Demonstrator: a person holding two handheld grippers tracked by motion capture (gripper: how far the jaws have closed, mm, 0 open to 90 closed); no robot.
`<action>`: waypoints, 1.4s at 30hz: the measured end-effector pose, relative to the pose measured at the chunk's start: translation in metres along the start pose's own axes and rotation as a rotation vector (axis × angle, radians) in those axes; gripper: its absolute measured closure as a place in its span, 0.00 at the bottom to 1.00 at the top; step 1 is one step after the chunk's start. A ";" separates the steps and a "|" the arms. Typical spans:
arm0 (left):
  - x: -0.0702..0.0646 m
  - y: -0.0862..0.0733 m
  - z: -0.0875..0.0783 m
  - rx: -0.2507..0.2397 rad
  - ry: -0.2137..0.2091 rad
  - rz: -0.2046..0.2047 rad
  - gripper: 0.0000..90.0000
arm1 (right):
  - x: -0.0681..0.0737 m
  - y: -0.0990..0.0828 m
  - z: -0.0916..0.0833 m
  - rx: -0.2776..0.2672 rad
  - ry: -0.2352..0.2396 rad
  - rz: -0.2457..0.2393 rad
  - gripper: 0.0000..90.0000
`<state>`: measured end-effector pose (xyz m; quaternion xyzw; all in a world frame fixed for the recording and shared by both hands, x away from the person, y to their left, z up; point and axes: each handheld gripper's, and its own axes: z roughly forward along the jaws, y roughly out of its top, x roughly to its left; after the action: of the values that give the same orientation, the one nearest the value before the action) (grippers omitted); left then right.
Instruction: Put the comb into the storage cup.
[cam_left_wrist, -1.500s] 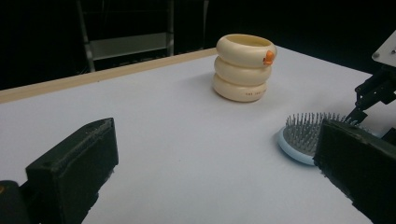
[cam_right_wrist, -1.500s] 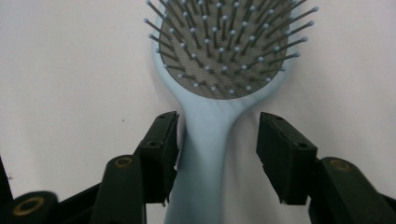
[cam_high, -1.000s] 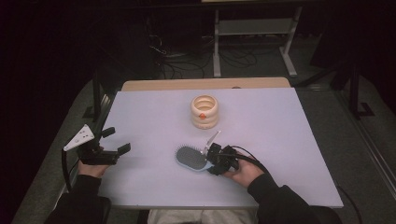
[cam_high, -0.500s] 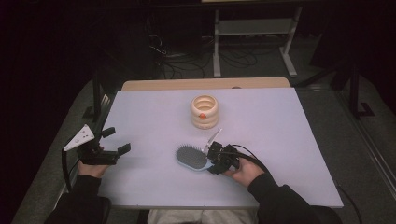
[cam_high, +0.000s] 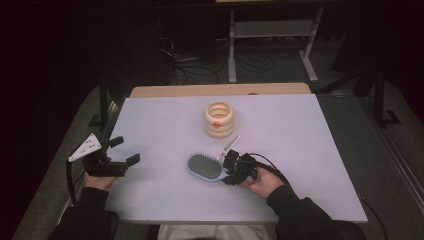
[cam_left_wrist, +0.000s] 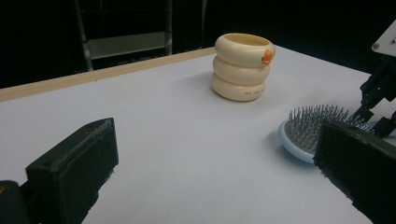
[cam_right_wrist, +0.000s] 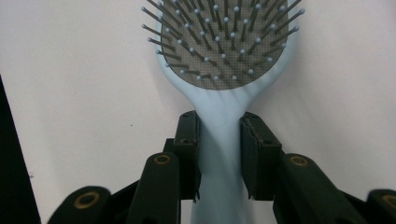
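A light blue hairbrush lies bristles up on the white table, near its front middle. My right gripper is shut on the brush's handle, with both black pads pressed against its sides. In the left gripper view the hairbrush sits at the right. A cream holder of three stacked rings with an orange dot stands behind the brush, also seen as the ringed holder. My left gripper rests at the table's left edge, jaws wide apart and empty.
A wooden strip runs along the table's far edge. Beyond it a metal stand and cables sit on the dark floor. The right gripper's cable loops over the table by the hand.
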<state>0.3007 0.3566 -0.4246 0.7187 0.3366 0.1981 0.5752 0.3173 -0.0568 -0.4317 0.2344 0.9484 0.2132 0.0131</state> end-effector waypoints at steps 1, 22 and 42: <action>0.000 0.000 0.000 0.000 0.000 0.000 0.00 | 0.000 0.000 -0.001 -0.003 -0.001 0.000 0.76; 0.000 0.000 0.001 0.006 -0.001 -0.001 0.00 | -0.008 0.002 -0.031 -0.102 -0.027 0.002 0.76; 0.000 0.000 0.002 0.008 -0.001 -0.001 0.00 | -0.015 0.006 -0.054 -0.165 -0.045 0.001 0.76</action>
<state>0.3016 0.3555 -0.4255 0.7208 0.3376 0.1961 0.5727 0.3260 -0.0802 -0.3815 0.2380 0.9269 0.2850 0.0537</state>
